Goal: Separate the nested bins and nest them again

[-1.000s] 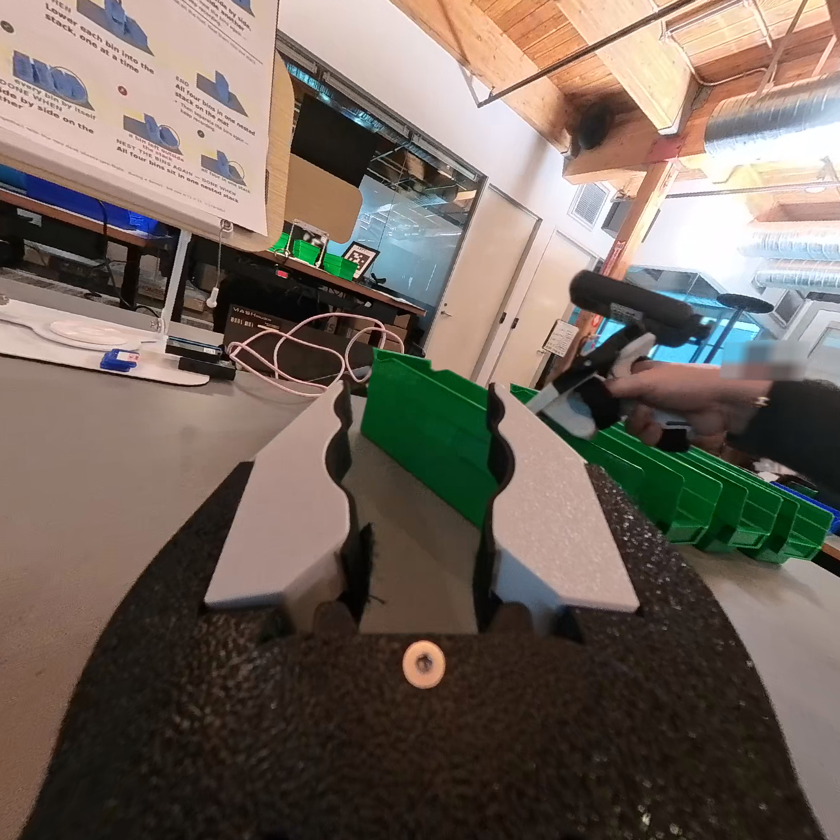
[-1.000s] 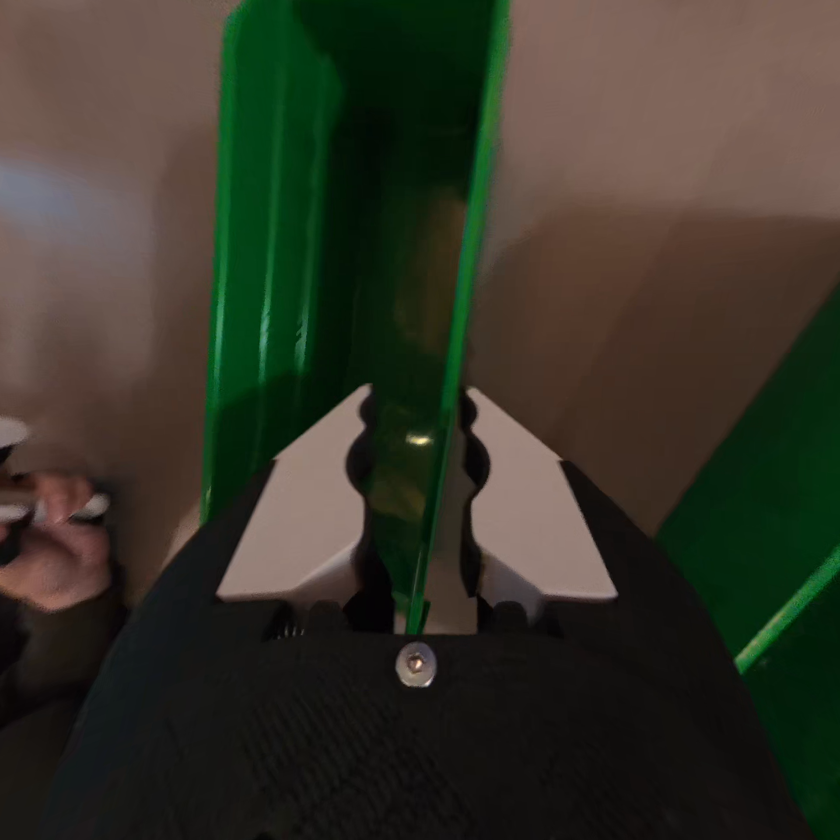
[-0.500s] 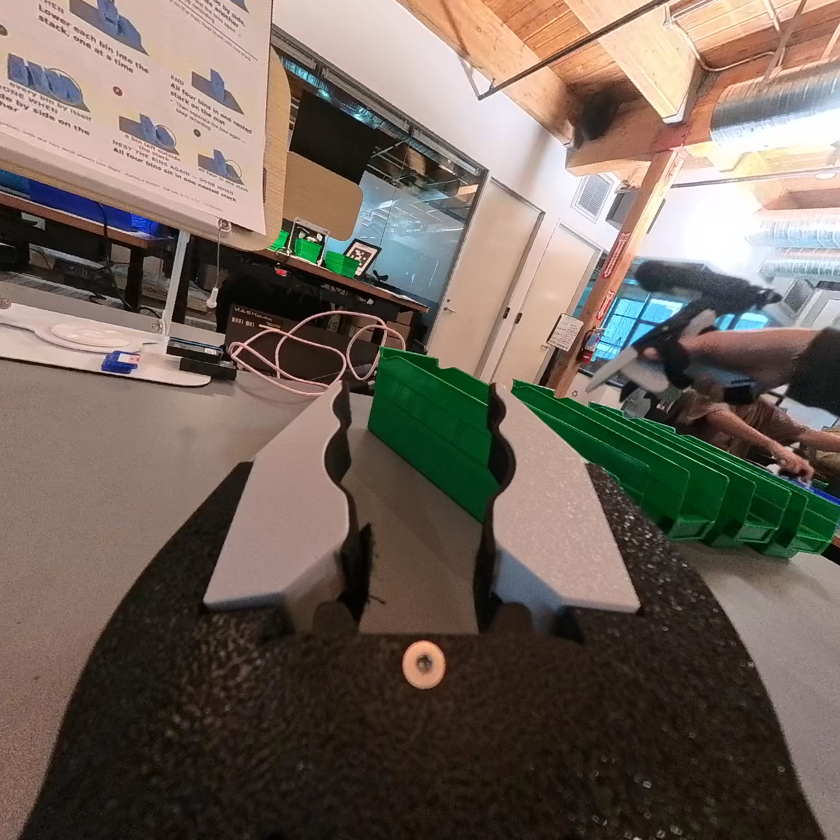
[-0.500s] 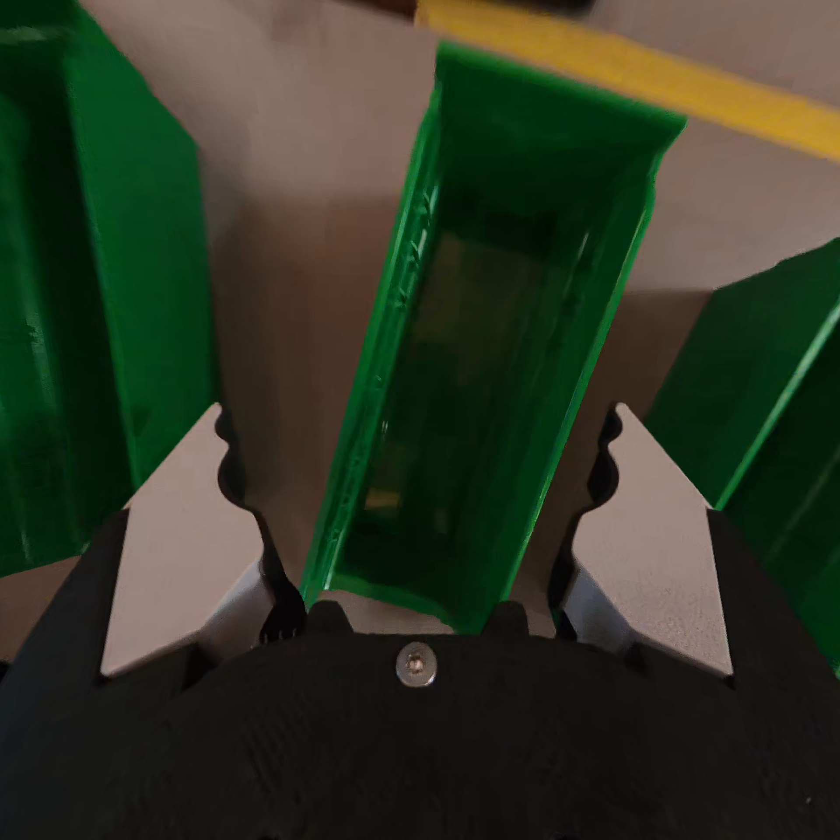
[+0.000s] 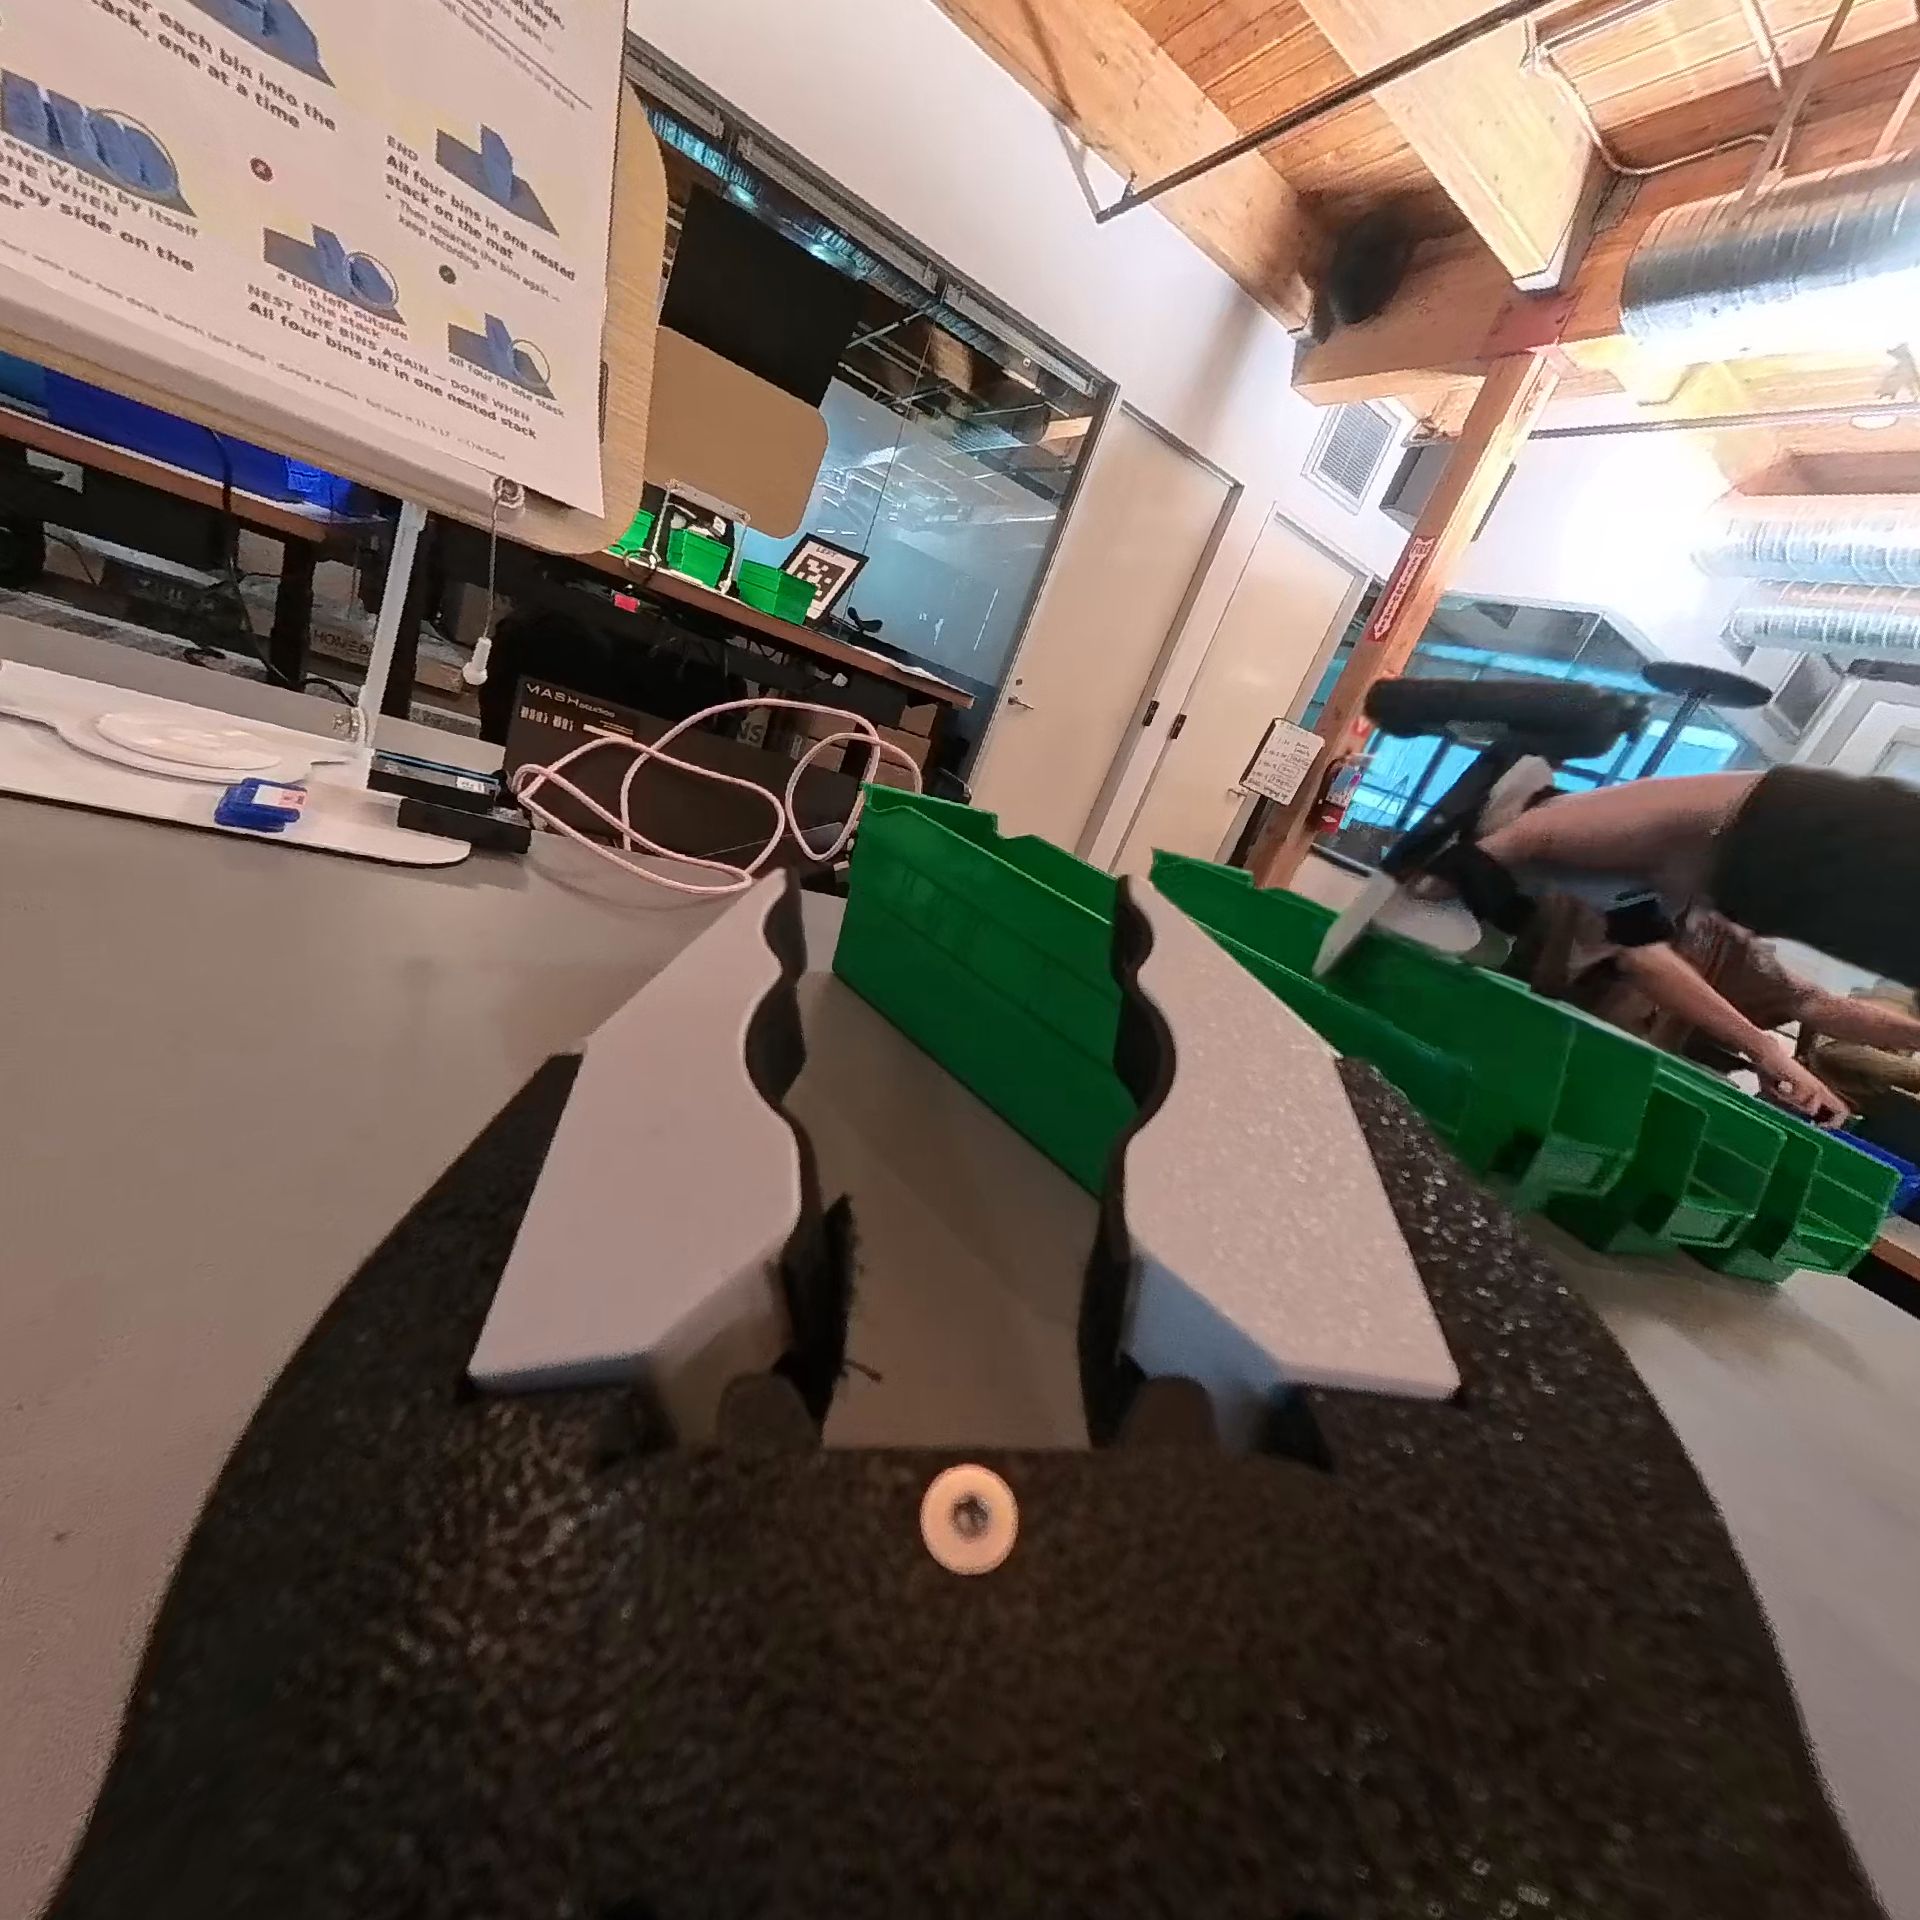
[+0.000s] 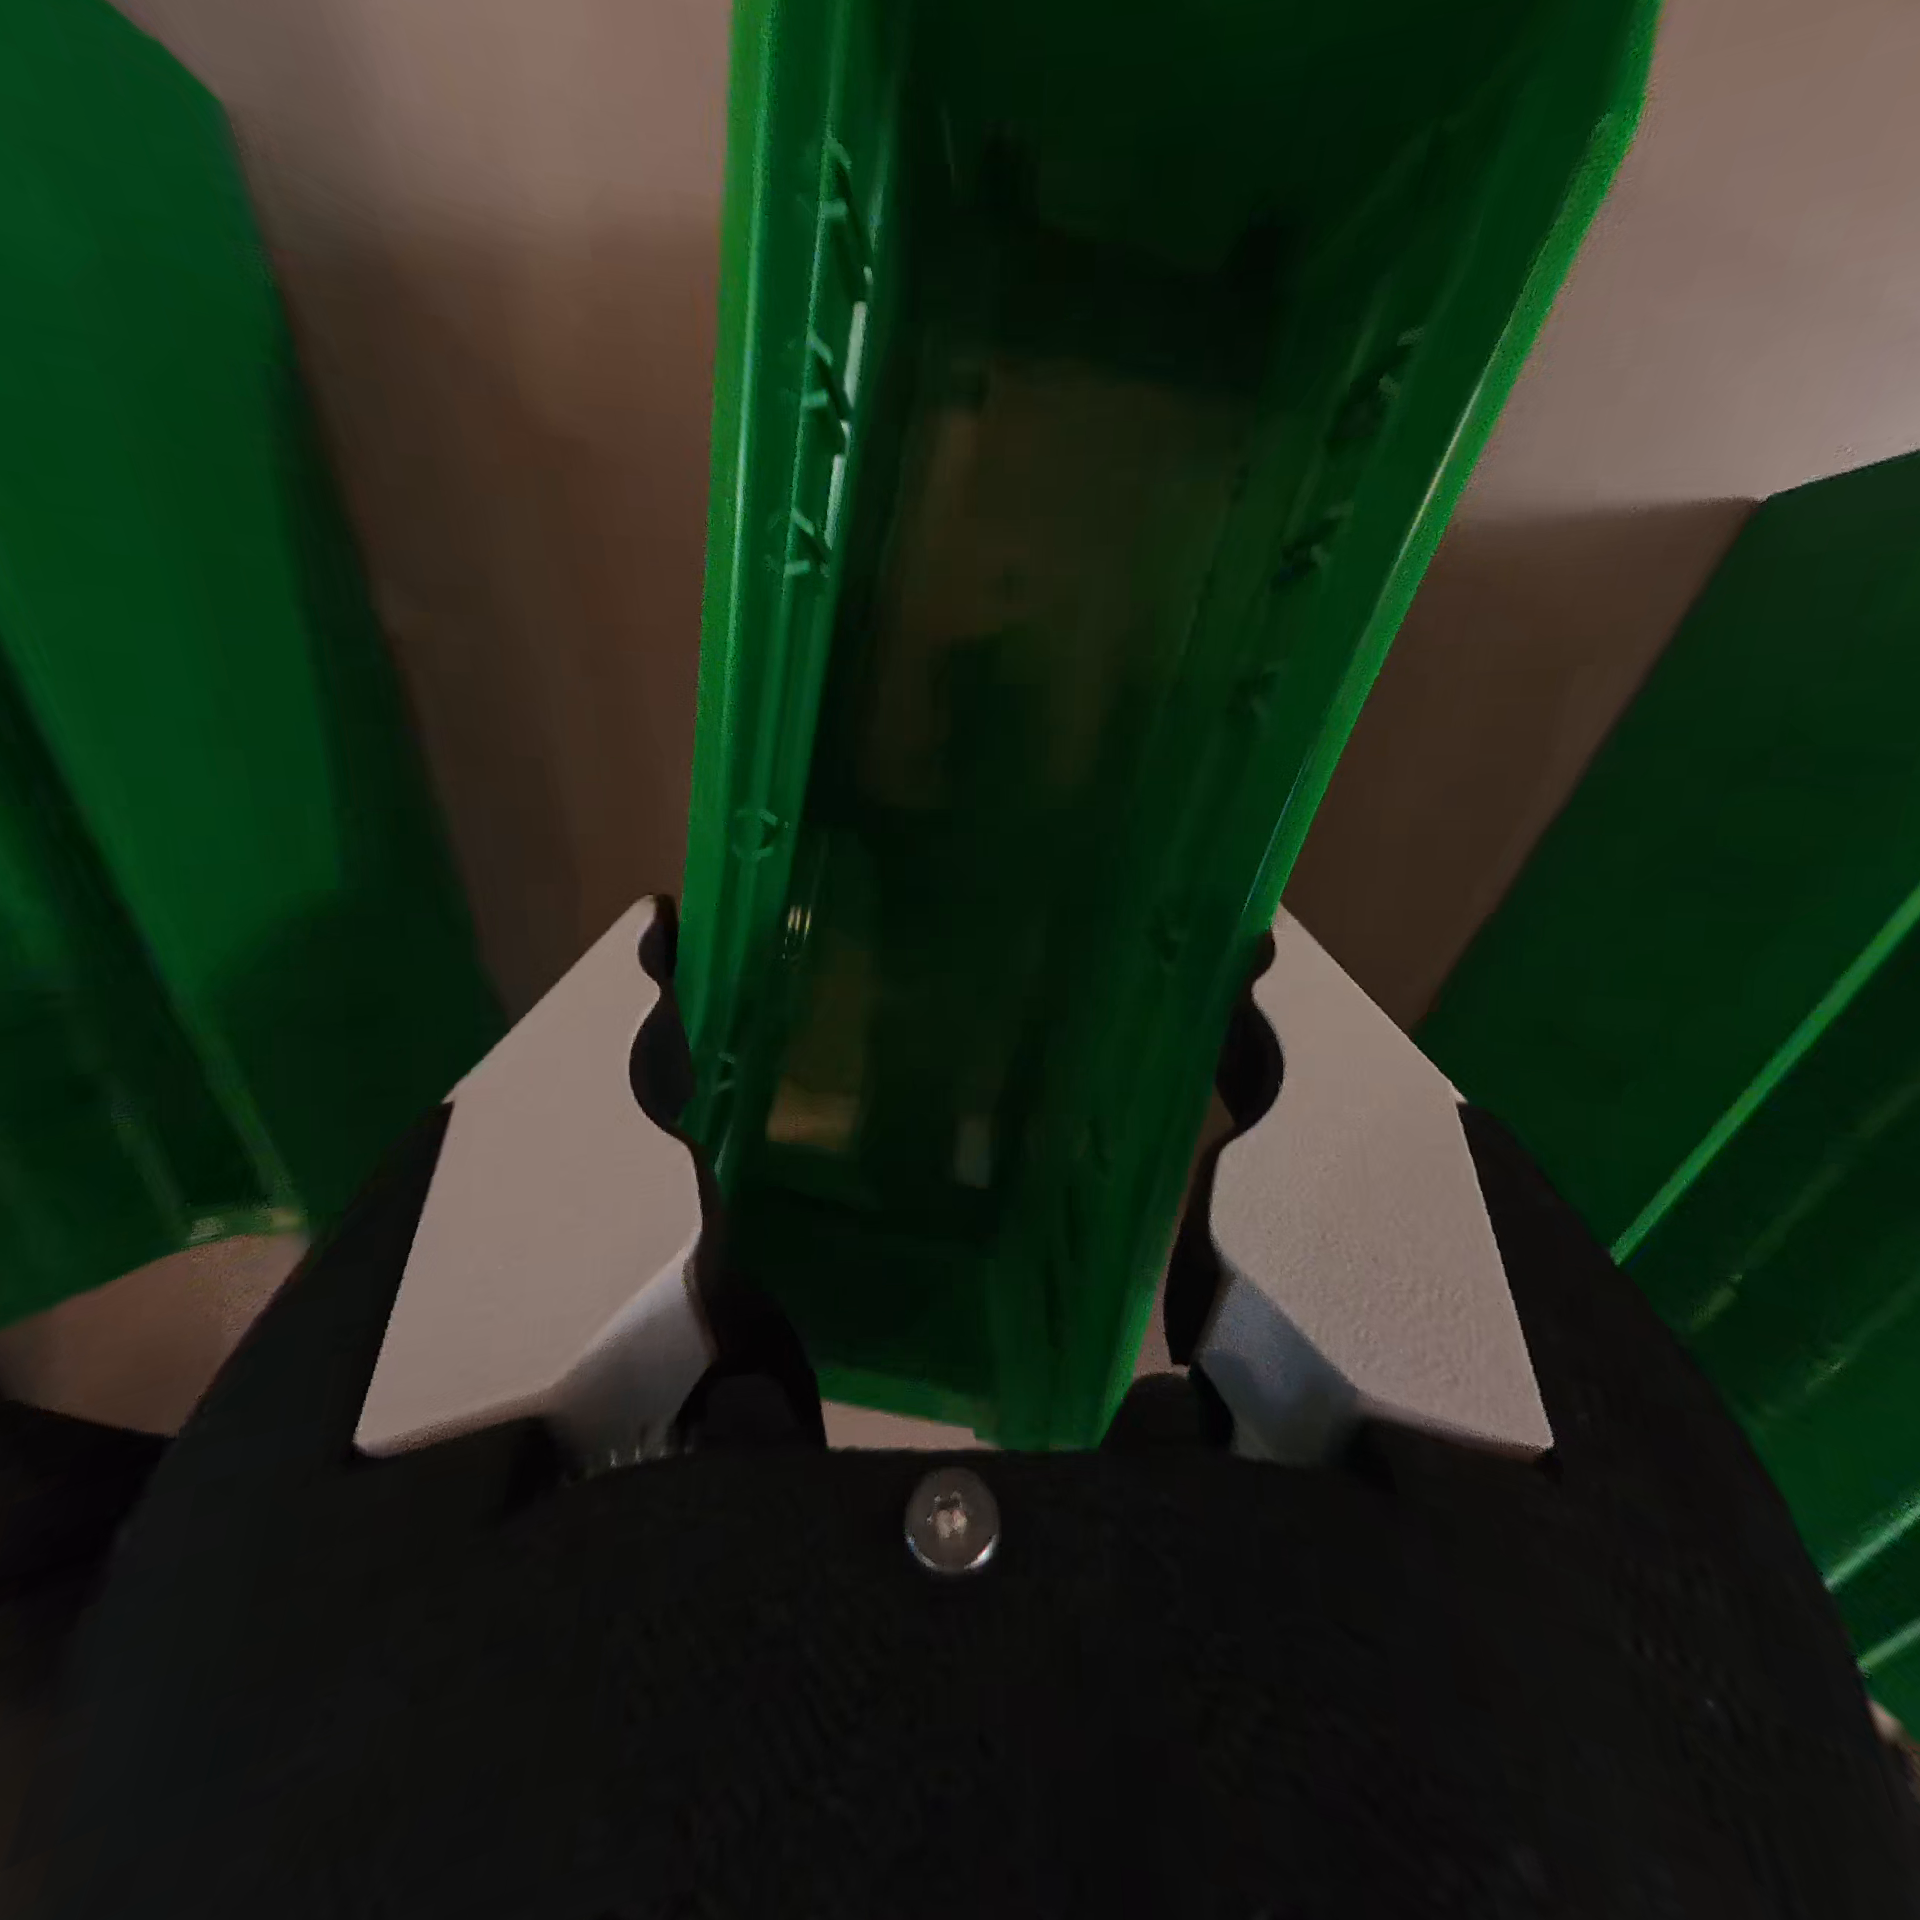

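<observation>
Several green bins [image 5: 1558, 1091] stand side by side on the grey table [image 5: 260, 987], the nearest one [image 5: 977, 966] just ahead of my left gripper [image 5: 958, 883]. My left gripper lies low on the table, open and empty. My right gripper [image 6: 958, 925] points down over one green bin [image 6: 1039, 520], with its pads against both long side walls at the near end. It also shows in the left wrist view [image 5: 1392, 914], held by a hand and dipping into the row of bins. Neighbouring bins flank it on the left [image 6: 156, 727] and right [image 6: 1714, 935].
An instruction poster on a board [image 5: 312, 208] hangs at the back left. A pink-white cable [image 5: 707, 790], a white pad [image 5: 156, 748] and small black boxes [image 5: 457, 800] lie at the far table edge. Another person [image 5: 1714, 997] leans in at the right.
My right gripper let go of a bin's single wall, opened wide above a bin, then came down and narrowed onto its two side walls. My left gripper has stayed put.
</observation>
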`<state>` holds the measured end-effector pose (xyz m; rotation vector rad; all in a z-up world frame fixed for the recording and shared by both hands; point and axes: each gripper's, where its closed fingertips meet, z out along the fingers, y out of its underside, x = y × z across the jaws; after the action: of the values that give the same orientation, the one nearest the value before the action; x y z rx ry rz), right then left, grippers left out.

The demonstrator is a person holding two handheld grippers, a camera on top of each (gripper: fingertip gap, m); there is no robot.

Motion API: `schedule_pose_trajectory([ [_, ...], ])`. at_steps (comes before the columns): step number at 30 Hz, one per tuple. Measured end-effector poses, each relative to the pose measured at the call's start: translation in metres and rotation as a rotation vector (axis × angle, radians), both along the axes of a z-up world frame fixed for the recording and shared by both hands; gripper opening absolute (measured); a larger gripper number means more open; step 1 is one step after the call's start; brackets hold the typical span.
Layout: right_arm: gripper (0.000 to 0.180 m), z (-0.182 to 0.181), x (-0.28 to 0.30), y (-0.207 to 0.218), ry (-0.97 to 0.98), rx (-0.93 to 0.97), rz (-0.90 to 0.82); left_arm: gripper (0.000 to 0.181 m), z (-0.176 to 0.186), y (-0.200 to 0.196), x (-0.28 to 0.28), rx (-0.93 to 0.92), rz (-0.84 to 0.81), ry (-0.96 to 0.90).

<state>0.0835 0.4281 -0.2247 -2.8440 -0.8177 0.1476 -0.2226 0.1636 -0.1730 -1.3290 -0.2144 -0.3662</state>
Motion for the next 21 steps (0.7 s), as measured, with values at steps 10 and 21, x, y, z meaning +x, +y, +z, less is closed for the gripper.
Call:
schedule_pose_trajectory([
  [10,0.107,0.113,-0.103,-0.050,0.179,0.012,0.191,0.055,-0.005,0.002,-0.003,-0.024,-0.001,-0.037],
  [21,0.105,0.085,-0.191,-0.085,0.165,0.033,0.267,0.054,-0.008,0.001,-0.007,-0.028,0.006,-0.068],
])
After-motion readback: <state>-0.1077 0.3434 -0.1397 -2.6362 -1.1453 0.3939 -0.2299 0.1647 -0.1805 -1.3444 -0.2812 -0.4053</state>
